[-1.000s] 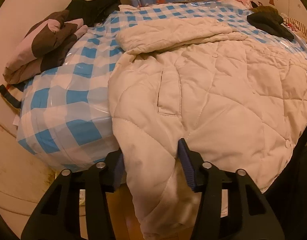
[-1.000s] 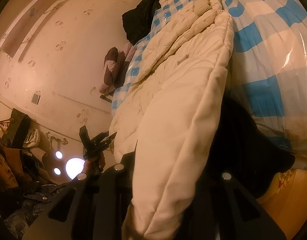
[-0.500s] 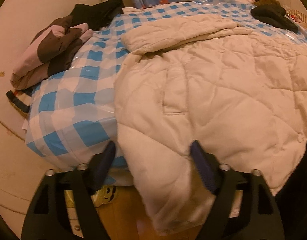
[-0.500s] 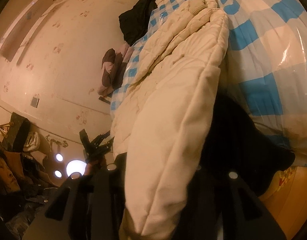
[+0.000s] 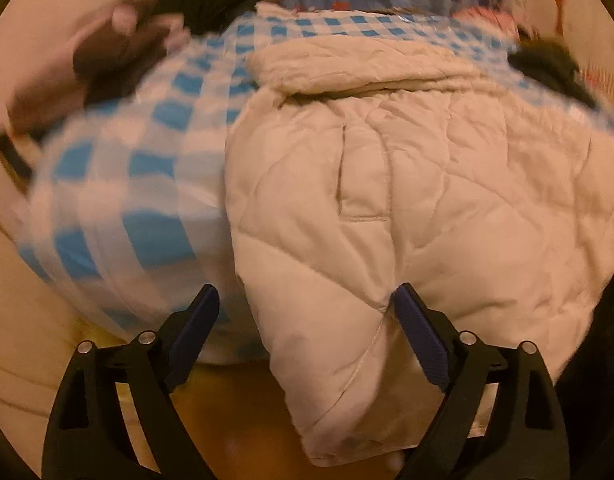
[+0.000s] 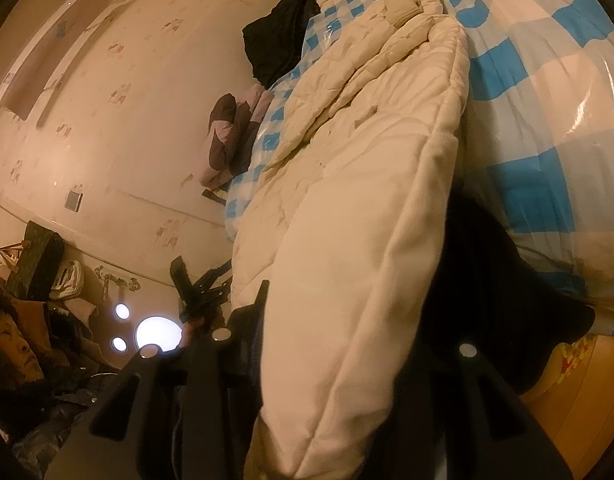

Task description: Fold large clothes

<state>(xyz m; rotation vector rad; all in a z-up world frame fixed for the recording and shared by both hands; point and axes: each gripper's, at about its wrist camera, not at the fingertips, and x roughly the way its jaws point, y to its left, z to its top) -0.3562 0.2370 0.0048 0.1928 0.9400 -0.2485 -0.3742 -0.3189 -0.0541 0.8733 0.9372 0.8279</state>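
Since a sec ago my left gripper point(image 5: 305, 316) let go of the jacket point(image 5: 427, 184); fingers spreading, hem corner loose between them. Right gripper point(image 6: 347, 360) fingers pinch the puffy edge fold, prob to anchor it. Cream quilted jacket lies on the bed point(image 5: 119, 168), hem drooping off; glossy checked cover.

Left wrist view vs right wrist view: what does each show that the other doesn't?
Left wrist only: the left gripper up close, its jaws opening astride the cream quilted coat's hem, and the coat's pocket. Right wrist only: the right gripper with a thick coat fold between its fingers, a ceiling lamp, a black garment underneath. Both: coat, blue checked cover, brown-and-pink clothes pile.
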